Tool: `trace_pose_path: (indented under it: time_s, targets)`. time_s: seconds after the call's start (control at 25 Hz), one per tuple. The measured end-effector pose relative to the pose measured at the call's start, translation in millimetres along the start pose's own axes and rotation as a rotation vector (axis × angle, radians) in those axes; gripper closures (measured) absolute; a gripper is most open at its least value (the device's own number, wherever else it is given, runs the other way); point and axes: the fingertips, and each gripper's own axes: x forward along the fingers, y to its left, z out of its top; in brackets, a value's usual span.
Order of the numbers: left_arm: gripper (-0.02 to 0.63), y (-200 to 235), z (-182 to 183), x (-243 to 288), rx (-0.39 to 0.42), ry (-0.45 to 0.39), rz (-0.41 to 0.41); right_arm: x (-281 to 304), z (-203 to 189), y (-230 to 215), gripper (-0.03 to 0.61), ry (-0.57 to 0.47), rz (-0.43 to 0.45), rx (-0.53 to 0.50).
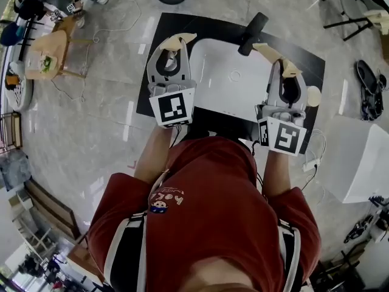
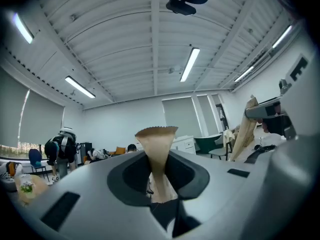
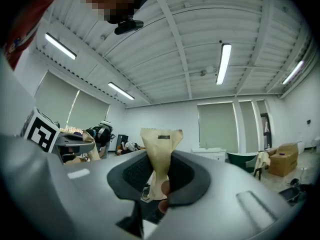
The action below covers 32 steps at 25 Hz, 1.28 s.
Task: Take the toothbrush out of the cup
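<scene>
No cup or toothbrush shows in any view. Both grippers are raised in front of the person and point out level into the room. In the head view my left gripper [image 1: 181, 40] hangs over the near left corner of the white table [image 1: 225, 93], its tan pads pressed together with nothing between them. My right gripper [image 1: 271, 51] is held over the table's right side, likewise shut and empty. In the left gripper view the left gripper [image 2: 156, 136] has its tan fingertips meeting against the far wall. In the right gripper view the right gripper [image 3: 161, 140] looks the same.
The white table stands on a black mat [image 1: 159, 53] on a grey stone floor. A black bar [image 1: 252, 34] lies at the table's far edge. A white box [image 1: 358, 157] and sandals [image 1: 369, 87] are at the right, a wooden chair [image 1: 55, 50] at the left. People stand far off [image 2: 60, 149].
</scene>
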Motion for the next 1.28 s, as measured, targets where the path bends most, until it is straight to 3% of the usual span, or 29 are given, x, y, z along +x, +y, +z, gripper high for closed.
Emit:
trace_pose_path:
  time_s: [0.24,0.44,0.72,1.28]
  targets:
    - [0.538,-48.8,10.4,15.7,0.020,-0.017,-0.133,-24.9,-5.4,-45.1,0.497,0.025,-0.151,-0.043]
    - [0.538,-78.2,14.5,17.1,0.038,-0.015,-0.209,-40.9,-1.8,-64.3,0.497,0.037,-0.210,-0.065]
    - [0.538,-94.3,20.3,18.5,0.031,-0.016,-0.233,-47.9,-1.0,-75.7,0.497,0.046,-0.227,-0.074]
    - [0.538,-87.0,22.2,25.8,0.034,-0.034,-0.220,-31.0,-1.9,-68.9,0.497,0.048,-0.203,-0.082]
